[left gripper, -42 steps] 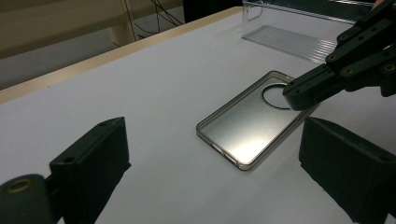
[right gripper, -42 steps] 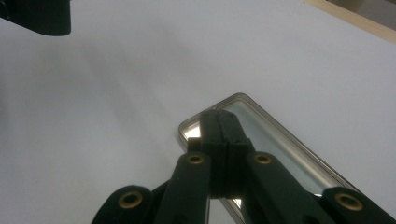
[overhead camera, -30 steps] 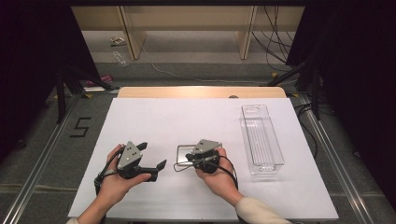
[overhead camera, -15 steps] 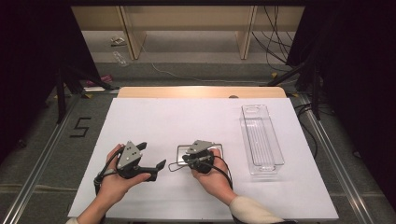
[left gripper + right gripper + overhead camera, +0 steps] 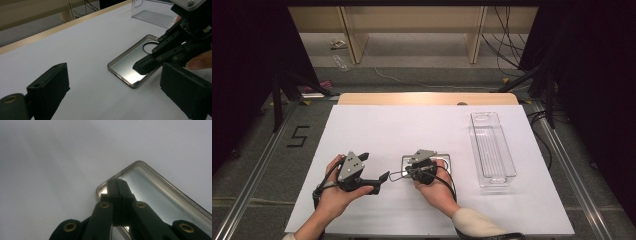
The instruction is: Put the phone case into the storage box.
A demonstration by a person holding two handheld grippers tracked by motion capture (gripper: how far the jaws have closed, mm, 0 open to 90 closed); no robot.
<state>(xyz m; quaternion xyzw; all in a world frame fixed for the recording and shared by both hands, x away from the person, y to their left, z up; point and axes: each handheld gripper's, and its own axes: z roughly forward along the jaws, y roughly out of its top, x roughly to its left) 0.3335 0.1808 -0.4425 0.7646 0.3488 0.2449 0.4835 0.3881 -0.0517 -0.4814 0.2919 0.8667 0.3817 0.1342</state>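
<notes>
A clear grey phone case (image 5: pixel 444 163) with a round camera hole lies open side up on the white table (image 5: pixel 422 125). My right gripper (image 5: pixel 406 173) is shut, with nothing between its jaws. In the right gripper view its tips (image 5: pixel 117 185) sit just inside one corner of the phone case (image 5: pixel 160 197). In the left gripper view the right gripper (image 5: pixel 140 68) hangs over the phone case (image 5: pixel 127 62); whether it touches I cannot tell. My left gripper (image 5: pixel 374 166) is open to the left of the case, and its jaws (image 5: pixel 117 100) stand wide with nothing between them.
A long clear plastic tray (image 5: pixel 491 147) lies at the right of the table, also seen far off in the left gripper view (image 5: pixel 155 17). The table's wooden far edge (image 5: pixel 427 98) borders a floor with cables and shelf legs.
My right gripper has shifted slightly left and tipped down over the case's corner. The left gripper has stayed put.
</notes>
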